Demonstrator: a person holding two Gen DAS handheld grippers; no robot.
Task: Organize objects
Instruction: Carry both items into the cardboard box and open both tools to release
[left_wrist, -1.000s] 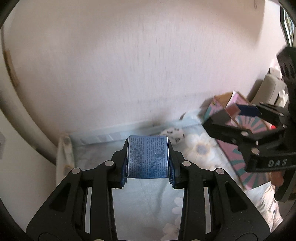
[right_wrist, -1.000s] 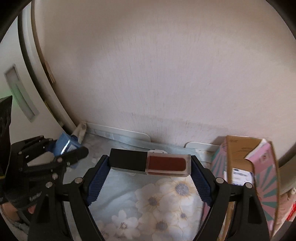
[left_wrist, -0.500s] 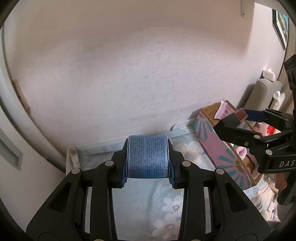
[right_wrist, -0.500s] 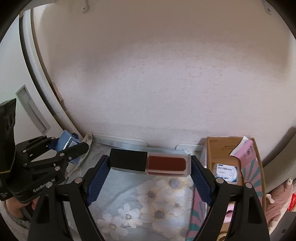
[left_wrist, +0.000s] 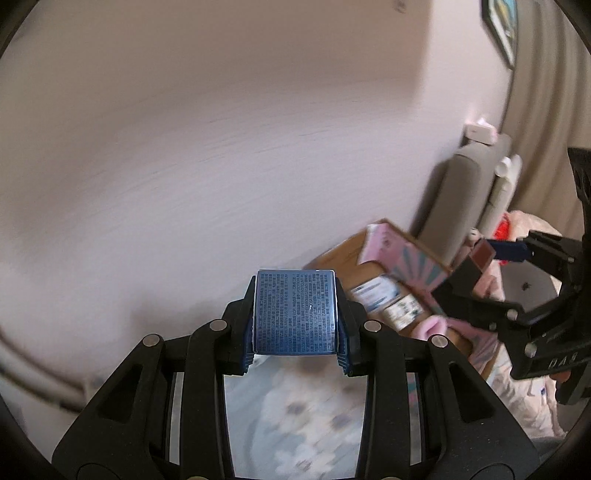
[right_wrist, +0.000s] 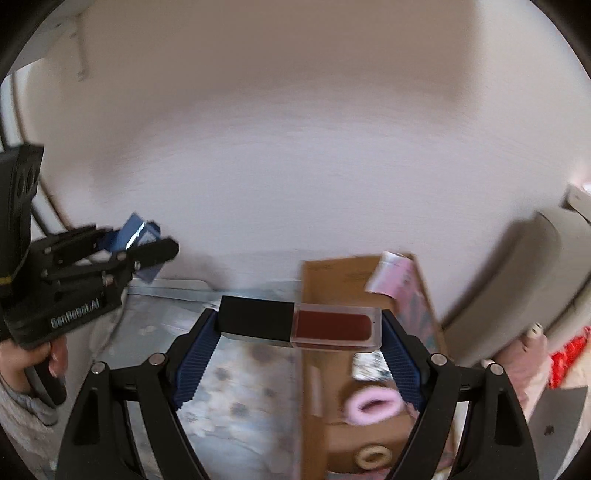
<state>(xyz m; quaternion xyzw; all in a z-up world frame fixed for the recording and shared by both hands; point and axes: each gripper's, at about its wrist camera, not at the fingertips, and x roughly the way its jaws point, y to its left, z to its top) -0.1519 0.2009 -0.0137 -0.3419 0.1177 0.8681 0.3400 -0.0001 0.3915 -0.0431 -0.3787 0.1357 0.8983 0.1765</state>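
My left gripper (left_wrist: 295, 332) is shut on a small blue box (left_wrist: 295, 312) covered in fine print, held in the air above the flowered cloth (left_wrist: 295, 410). The same blue box (right_wrist: 138, 240) shows at the left in the right wrist view. My right gripper (right_wrist: 299, 328) is shut on a lip gloss tube (right_wrist: 301, 324) with a black cap and dark red body, held crosswise by its ends. It hangs over the near left edge of an open cardboard box (right_wrist: 321, 280). That box (left_wrist: 332, 258) lies right of the left gripper.
Inside the cardboard box lie a pink hair scrunchie (right_wrist: 373, 404), a beige ring (right_wrist: 371, 456) and small packets (left_wrist: 384, 295). A pink wall rises behind. A grey cushioned headboard (right_wrist: 517, 280) and pink bedding (left_wrist: 524, 384) stand at the right. A person's hand (right_wrist: 33, 362) grips the left tool.
Both grippers have swung to the right and risen, each keeping its hold. The cardboard box has come nearer and now lies under the right gripper; its contents have come into view.
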